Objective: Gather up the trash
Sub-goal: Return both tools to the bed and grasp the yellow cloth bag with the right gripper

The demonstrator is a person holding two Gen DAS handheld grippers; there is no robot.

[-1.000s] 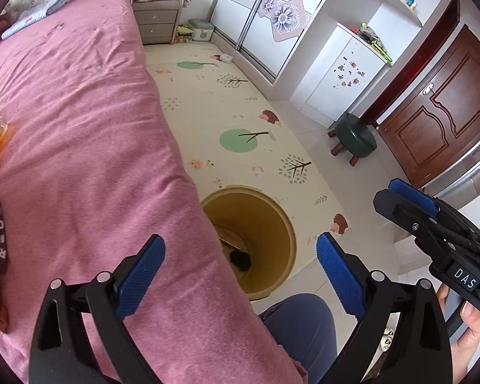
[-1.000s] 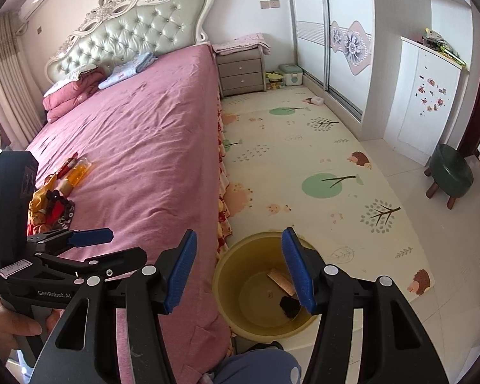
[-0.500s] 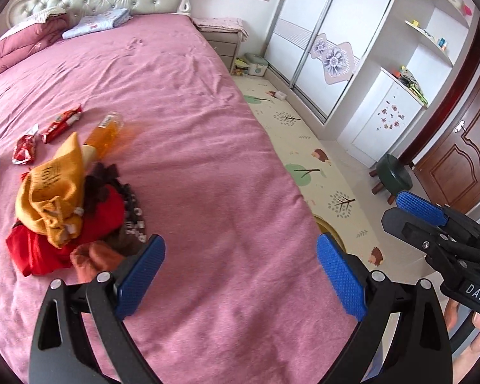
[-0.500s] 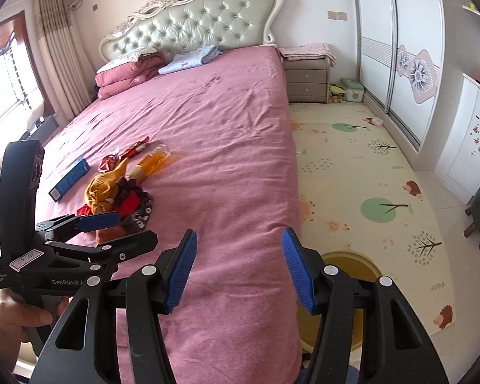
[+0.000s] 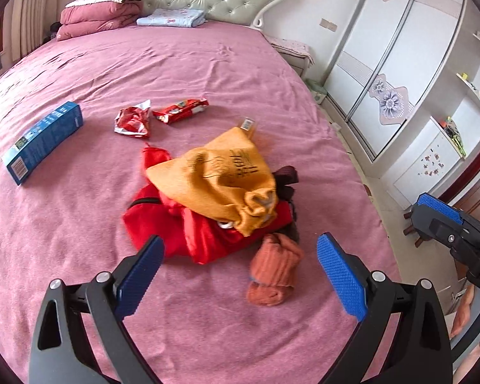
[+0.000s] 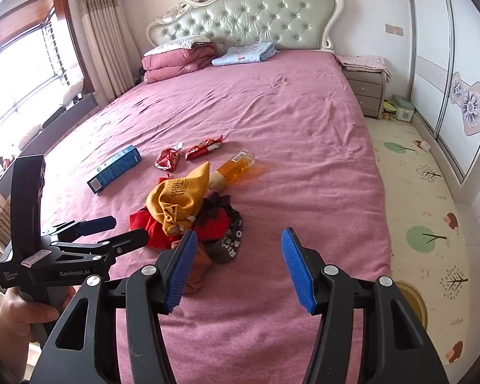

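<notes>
A wide bed (image 6: 304, 102) covered in a slightly rumpled pink sheet fills both views, with a tufted pale green headboard (image 6: 249, 16) at the far end.

Near the middle of the bed lies a loose heap of soft cloth: a mustard-yellow drawstring bag (image 5: 220, 176) with dark printed characters draped over crumpled red fabric (image 5: 182, 224), beside a dark garment with white lettering (image 6: 230, 240) and a rust-orange ribbed knit piece (image 5: 275, 272).

The trash lies just beyond the heap, toward the headboard. A clear plastic bottle of orange liquid (image 6: 236, 163) lies on its side, its long axis slanting diagonally, one end tucked under the yellow bag. Two shiny red foil wrappers sit side by side: a crumpled one (image 5: 132, 121) and a flatter, elongated one (image 5: 180, 110) lying roughly crosswise to the bed. Further to the left, a long blue cardboard box (image 5: 43, 142) lies flat, set diagonally, barcode end nearest the camera.

The left gripper (image 5: 238, 275) hovers above the cloth heap, its blue textured fingers (image 5: 342, 275) spread wide and holding nothing. The right gripper (image 6: 238, 272) hangs over bare sheet at the near edge of the heap, fingers likewise parted and empty. A hand (image 6: 19, 316) grips the left tool's handle.
</notes>
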